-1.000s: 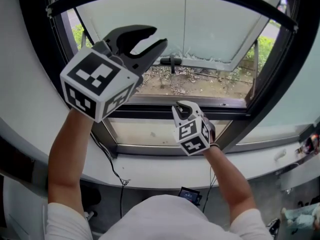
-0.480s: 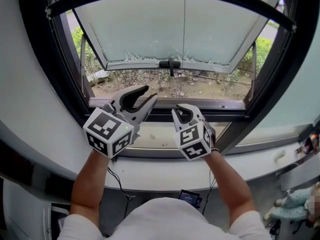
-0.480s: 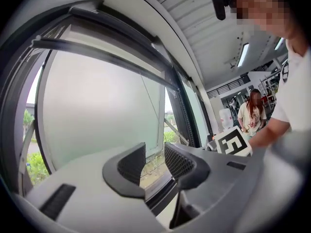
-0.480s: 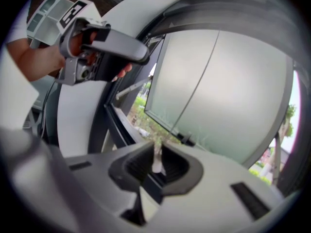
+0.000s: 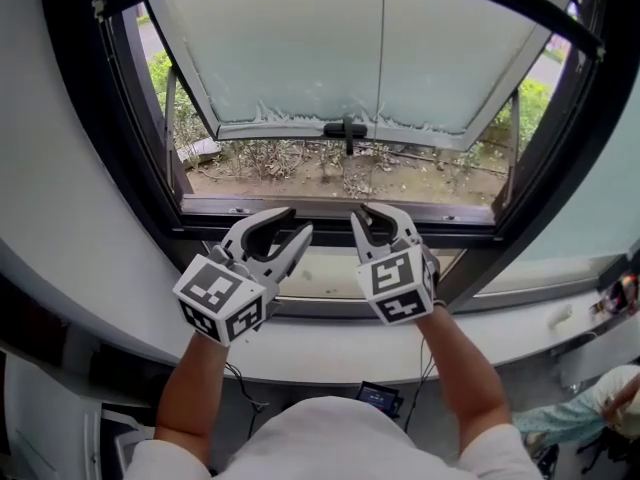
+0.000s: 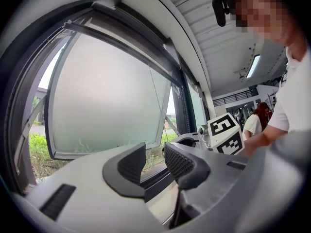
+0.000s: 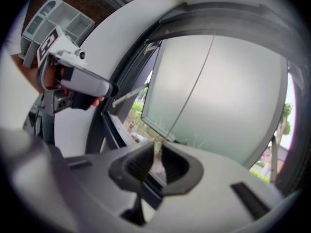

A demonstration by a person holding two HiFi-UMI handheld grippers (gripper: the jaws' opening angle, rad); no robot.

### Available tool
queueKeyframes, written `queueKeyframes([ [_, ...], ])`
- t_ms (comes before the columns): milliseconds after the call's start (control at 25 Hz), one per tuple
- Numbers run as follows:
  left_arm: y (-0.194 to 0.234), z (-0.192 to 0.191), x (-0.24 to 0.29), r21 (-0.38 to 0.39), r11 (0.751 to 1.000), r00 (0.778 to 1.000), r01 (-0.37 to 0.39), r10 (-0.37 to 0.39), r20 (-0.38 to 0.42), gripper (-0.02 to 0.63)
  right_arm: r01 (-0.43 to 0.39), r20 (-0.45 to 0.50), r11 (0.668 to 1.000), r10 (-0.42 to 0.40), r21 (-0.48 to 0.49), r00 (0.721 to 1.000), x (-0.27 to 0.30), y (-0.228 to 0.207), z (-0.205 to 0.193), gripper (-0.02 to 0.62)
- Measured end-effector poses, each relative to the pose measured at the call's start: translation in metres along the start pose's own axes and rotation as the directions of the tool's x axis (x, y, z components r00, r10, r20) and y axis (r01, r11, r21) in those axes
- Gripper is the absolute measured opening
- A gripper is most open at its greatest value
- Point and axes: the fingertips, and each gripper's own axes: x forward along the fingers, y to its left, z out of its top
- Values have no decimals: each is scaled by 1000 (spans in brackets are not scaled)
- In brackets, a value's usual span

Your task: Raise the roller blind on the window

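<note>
Clenching thin pale pull cord [image 5: 381,48], centre frame: right gripper [image 5: 382,216]; left gripper [image 5: 292,223] is hanging released. Straight, steady pulls advised.

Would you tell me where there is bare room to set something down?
The sill is bare left of the left gripper and right of the right gripper, which grips the cord; the gap under the open sash is free. Between grippers it's tight.

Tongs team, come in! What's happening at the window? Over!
Left tongs open, empty. Right tongs pinched on cord. Blind itself out of view. Nothing blocking cord.
</note>
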Motion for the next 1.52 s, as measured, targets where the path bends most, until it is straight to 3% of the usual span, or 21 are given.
queueKeyframes([
  [840,-20,-43,-9,-92,995,998,30,-35,-54,138,54,118,998,-56,27,991,-15,-19,41,58],
  [1520,-36,-50,-11,-123,991,996,56,-63,-55,138,104,218,995,-102,3,971,-31,-42,91,58],
])
